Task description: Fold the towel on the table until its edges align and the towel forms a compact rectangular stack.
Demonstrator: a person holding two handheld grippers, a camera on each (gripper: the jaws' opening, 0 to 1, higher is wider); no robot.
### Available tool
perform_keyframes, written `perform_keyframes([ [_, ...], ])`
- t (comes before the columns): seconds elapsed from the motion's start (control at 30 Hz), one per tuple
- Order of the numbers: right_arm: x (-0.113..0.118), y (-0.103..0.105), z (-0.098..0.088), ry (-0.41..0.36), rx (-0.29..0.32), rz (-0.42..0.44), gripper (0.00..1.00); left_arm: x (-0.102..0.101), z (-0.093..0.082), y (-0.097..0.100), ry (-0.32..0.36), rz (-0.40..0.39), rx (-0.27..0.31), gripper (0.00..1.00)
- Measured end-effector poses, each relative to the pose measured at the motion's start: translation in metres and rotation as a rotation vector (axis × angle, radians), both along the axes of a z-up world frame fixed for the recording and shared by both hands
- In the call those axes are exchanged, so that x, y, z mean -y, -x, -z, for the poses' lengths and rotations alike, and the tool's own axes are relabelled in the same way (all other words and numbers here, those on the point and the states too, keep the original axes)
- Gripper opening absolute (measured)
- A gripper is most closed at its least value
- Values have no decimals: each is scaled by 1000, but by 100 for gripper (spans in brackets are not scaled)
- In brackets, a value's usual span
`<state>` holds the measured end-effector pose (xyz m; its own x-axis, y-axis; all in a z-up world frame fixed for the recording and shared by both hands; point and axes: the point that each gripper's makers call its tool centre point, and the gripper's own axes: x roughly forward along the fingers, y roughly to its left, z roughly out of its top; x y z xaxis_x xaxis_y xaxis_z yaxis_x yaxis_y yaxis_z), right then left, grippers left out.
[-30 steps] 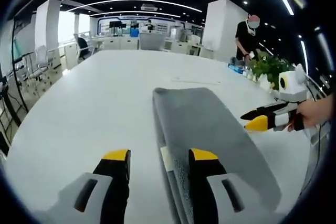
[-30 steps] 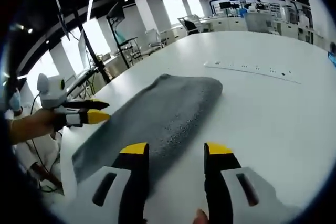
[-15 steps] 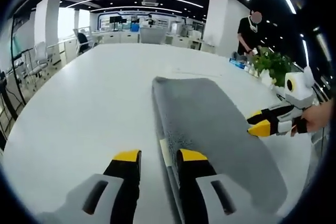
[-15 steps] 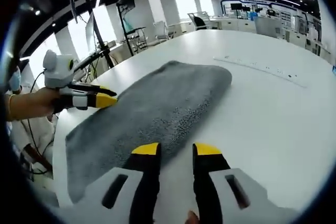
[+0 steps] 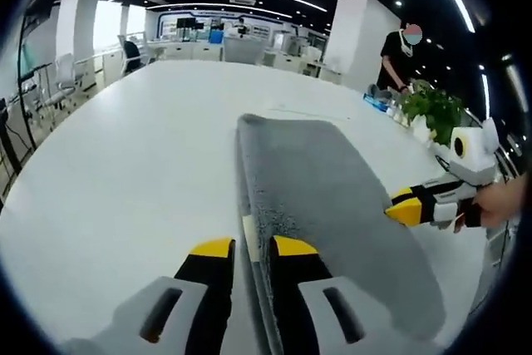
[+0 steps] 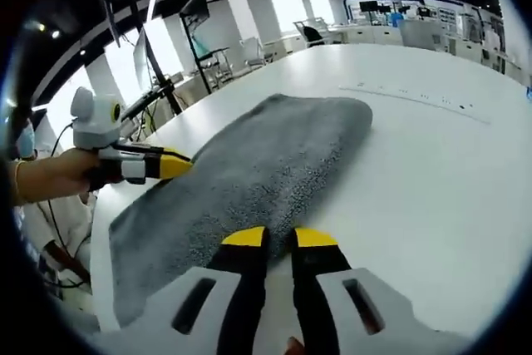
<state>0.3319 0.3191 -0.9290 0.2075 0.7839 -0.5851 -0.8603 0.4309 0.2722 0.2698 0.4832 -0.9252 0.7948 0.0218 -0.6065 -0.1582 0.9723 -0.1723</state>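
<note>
Here left gripper (image 5: pixel 246 247) apparently pinches the towel (image 5: pixel 324 197) edge; plant (image 5: pixel 431 107) behind.

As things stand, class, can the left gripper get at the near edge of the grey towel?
Probably yes. The left gripper already straddles the towel edge with its jaws nearly closed, and nothing on the white table lies between them.

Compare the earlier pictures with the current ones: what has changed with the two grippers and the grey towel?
Both pairs of jaws have narrowed from wide apart to nearly together. The left gripper has closed in at one long edge of the grey terry towel, the right gripper at the other. Whether either actually pinches cloth is unclear. The towel has stayed flat on the white table.
</note>
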Motion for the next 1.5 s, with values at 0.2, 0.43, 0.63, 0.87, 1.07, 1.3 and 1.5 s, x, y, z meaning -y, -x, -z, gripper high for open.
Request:
perform_keyframes([
  [0.2, 0, 0, 0, 0, 0, 4, 8, 5, -2, 0, 4, 3, 6, 12],
  [0.43, 0, 0, 0, -16, -17, 31, 6, 10, -3, 0, 9, 3, 9, 8],
  [0.63, 7, -2, -1, -13, -3, 51, 4, 20, -5, -2, -15, 47, -9, 7],
  [0.87, 28, -9, -1, 2, 6, 73, 4, 39, -4, -7, 12, 68, -3, 7],
  [1.07, 58, -18, 0, 10, 13, 110, 4, 67, -4, -14, 17, 121, -12, 7],
  [1.3, 96, -28, 0, 25, 40, 150, 3, 112, -4, -24, -7, 214, -23, 6],
  [1.5, 135, -36, 0, 29, 54, 195, 3, 147, -5, -33, 45, 254, -10, 6],
])
